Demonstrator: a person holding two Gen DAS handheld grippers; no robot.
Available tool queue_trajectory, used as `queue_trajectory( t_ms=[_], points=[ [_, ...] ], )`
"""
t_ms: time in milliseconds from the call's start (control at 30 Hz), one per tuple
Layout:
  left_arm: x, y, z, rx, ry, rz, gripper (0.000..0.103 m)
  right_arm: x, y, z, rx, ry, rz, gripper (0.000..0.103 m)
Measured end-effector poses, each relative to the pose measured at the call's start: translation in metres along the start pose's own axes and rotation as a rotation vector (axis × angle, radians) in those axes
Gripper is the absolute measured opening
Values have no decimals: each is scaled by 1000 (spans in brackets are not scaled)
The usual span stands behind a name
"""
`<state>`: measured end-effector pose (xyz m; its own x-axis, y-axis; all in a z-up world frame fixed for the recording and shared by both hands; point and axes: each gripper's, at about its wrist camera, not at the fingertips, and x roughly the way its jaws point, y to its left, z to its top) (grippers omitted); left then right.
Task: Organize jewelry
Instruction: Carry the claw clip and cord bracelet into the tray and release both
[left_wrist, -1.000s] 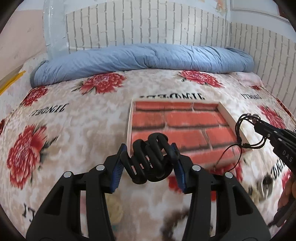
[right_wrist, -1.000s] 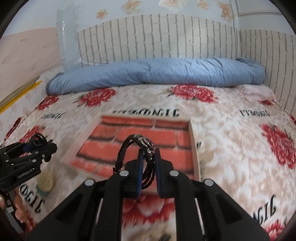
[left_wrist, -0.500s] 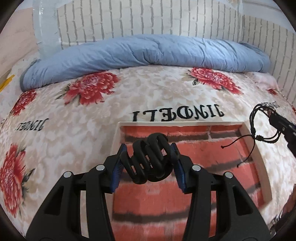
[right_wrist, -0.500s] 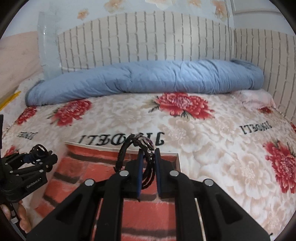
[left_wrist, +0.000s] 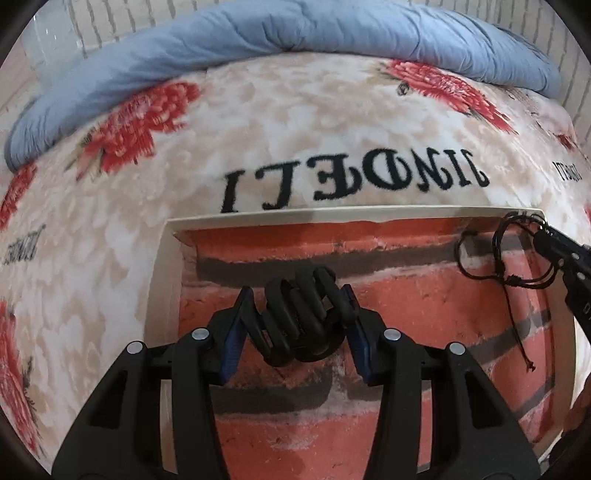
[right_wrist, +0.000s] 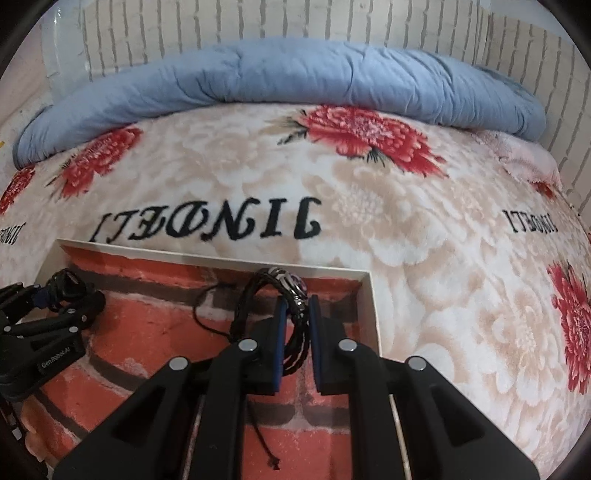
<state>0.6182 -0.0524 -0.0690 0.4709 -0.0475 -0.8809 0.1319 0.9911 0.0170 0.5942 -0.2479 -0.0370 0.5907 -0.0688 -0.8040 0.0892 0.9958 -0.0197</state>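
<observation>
My left gripper is shut on a black spiral hair tie and holds it over the left half of a shallow white-rimmed tray with a red brick print floor. My right gripper is shut on a black braided cord bracelet with a metal clasp, over the tray's far right corner. The bracelet's thin cords hang down toward the tray floor. Each gripper shows in the other's view: the right one at the right edge, the left one at the left edge.
The tray lies on a cream blanket with red flowers and black lettering. A rolled blue quilt lies along the far side before a white brick-pattern wall.
Both grippers have moved forward and down over the tray with their items still held. The tray now fills the lower part of both views.
</observation>
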Motion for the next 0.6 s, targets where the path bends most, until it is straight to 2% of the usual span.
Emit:
queue_trajectory(
  t_ms=[167, 267, 400, 467, 500, 533, 600],
  points=[
    [4, 3, 3, -2, -8, 15, 49, 15, -1, -4, 13, 57, 21, 12],
    [3, 4, 3, -4, -9, 12, 65, 22, -2, -8, 17, 82, 27, 12],
    [-10, 2, 2, 5, -38, 14, 80, 16, -6, -7, 36, 63, 48, 14],
    [-21, -1, 0, 12, -54, 7, 84, 0, -7, -5, 27, 34, 65, 32],
    [-30, -3, -1, 18, -65, 4, 86, -11, -9, -3, 25, 11, 73, 50],
    [-38, -3, -1, 21, -76, 4, 87, -19, -10, -2, 23, -8, 74, 54],
    [-57, -4, -4, 27, -109, 17, 92, -39, -14, 1, 17, -45, 73, 55]
  ],
)
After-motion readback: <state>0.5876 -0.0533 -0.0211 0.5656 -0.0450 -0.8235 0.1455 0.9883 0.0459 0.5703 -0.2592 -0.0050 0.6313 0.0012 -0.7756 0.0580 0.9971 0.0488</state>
